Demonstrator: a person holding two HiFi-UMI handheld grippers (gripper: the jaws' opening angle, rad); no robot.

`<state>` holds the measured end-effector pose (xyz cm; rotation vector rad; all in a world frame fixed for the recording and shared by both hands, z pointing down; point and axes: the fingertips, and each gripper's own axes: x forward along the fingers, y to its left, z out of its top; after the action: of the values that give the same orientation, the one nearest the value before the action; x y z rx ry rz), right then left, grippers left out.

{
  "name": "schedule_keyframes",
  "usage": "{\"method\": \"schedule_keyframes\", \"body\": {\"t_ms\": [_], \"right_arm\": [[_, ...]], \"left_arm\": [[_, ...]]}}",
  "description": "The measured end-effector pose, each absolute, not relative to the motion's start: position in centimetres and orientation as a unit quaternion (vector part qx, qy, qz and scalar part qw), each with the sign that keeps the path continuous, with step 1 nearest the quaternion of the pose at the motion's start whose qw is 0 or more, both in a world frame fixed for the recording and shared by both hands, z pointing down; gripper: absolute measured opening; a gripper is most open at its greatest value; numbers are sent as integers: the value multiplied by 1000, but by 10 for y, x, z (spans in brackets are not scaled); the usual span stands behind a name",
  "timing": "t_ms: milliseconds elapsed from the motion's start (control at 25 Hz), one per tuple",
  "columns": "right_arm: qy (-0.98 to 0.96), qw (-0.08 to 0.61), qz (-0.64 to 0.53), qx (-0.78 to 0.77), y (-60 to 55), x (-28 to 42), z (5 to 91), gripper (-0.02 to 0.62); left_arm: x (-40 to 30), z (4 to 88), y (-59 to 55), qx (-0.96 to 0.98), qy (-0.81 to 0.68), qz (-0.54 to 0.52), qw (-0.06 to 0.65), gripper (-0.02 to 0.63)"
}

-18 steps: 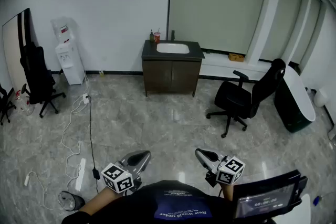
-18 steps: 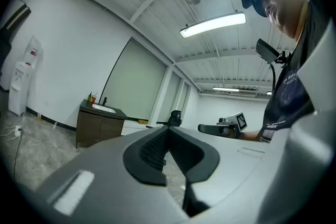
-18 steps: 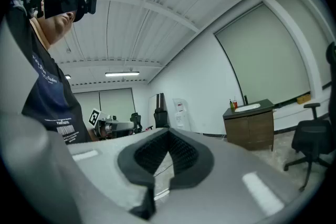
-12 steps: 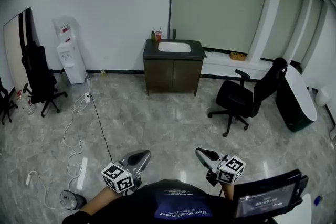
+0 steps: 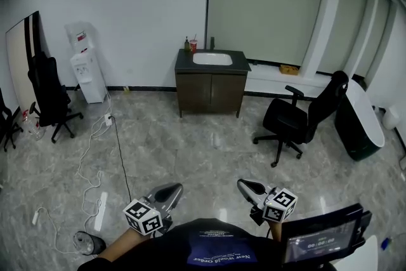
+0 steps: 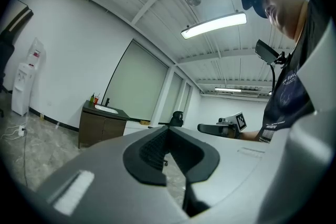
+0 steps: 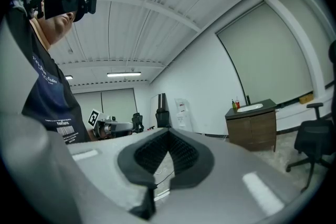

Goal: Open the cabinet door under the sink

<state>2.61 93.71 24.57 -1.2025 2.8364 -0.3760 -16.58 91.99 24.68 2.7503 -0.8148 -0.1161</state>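
Grey marbled floor (image 5: 190, 149) stretches between me and the job, and there is a lot of it. Starting from the left, a black chair (image 5: 47, 89) stands by the wall with a white water cooler (image 5: 84, 70) beside it. A dark cable (image 5: 120, 158) trails across the floor toward me.

My left tongs (image 5: 171, 189) sit low in the head view, close to my body and held level. Their pads are pressed together with nothing between them.

Further along, against the far wall, stands the brown cabinet (image 5: 211, 93) with the white sink (image 5: 212, 59) in its top. Both of its doors look closed, and it is well apart from either tool.

My right tongs (image 5: 247, 186) are just right of centre, also level, and their pads are closed on nothing. Right again is a black office chair (image 5: 285, 118), off to the side of the straight path.

I judge this to be the approach step, with nothing touched yet. Next I need to walk up to the cabinet, keeping clear of the cable and the office chair, and get down to door height. I must spread one pair of tongs before reaching for a door edge or handle. I cannot make out any handles from here.
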Motion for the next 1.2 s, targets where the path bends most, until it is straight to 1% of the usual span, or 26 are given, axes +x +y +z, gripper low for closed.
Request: {"method": "schedule_keyframes", "body": {"t_ms": [200, 560, 760, 920, 1200], "right_arm": [[915, 17, -121, -386, 928, 12, 247, 0], [916, 12, -120, -383, 903, -48, 248, 0], [910, 15, -129, -393, 890, -71, 247, 0], [909, 6, -139, -393, 878, -70, 255, 0], [912, 17, -143, -383, 830, -32, 266, 0]], "left_arm": [[-182, 249, 916, 948, -284, -44, 139, 2], [-255, 253, 897, 942, -300, -55, 140, 2], [-280, 258, 881, 943, -297, -54, 143, 2], [-276, 260, 864, 943, -293, -54, 148, 2], [-242, 270, 825, 939, -306, -45, 149, 2]]}}
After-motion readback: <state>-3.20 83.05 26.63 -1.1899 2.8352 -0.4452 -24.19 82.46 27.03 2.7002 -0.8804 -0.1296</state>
